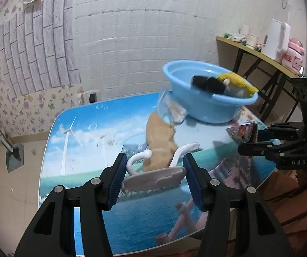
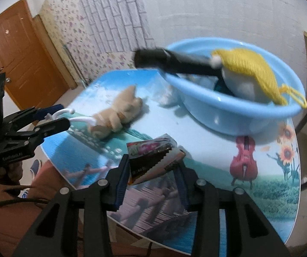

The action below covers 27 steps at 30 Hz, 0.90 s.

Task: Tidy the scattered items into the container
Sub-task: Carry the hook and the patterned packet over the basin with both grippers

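Legible writing: "DAS" on the right gripper (image 2: 153,169) body as seen from the left wrist view; print on the left gripper's body is too blurred to read. Left gripper (image 1: 153,176) is clamped on a white plastic hook (image 1: 153,176), lifted clear of the scenic-print table (image 1: 78,132); right gripper pads pinch a small printed sachet (image 2: 151,160) with a saw-tooth edge. Light-blue basin (image 2: 235,111) stands at the table's far side holding a black flashlight (image 2: 170,61) and yellow yarn ball (image 2: 247,68); a tan plush toy (image 2: 117,111) lies on the table beside it.
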{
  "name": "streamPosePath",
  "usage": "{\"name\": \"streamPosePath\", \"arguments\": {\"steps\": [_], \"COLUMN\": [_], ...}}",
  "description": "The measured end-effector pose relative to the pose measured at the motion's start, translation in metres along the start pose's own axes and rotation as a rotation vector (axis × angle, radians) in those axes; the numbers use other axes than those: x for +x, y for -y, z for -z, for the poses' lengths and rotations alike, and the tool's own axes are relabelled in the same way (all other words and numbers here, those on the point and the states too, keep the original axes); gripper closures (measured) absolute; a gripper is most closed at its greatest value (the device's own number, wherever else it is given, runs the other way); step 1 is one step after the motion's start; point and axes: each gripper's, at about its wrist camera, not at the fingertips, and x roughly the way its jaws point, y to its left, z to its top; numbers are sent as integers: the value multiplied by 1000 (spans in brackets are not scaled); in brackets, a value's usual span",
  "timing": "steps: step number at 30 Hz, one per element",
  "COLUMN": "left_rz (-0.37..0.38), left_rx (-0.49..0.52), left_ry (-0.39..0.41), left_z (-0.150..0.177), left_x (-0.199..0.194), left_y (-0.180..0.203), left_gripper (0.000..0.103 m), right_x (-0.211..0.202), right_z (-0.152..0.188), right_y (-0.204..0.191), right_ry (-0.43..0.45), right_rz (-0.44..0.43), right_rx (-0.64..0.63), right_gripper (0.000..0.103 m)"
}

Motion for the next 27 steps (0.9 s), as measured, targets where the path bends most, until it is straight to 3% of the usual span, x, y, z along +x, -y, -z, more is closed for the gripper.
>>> {"name": "streamPosePath", "arguments": {"steps": [6,18,27], "left_rz": [20,44,90], "left_rx": [15,88,81], "left_ry": [36,118,76], "left_z": [-20,-85,-130], "left_x": [-7,-12,35], "left_y": [6,25,40], "left_gripper": [49,49,49], "right_x": [-21,-59,-62], "right_z": [-11,-40,-70], "right_y": [-9,20,67], "right_ry": [64,171,213], "right_rz": [-21,20,86], "right_rx": [-26,37,89], "right_gripper": [64,64,64]}}
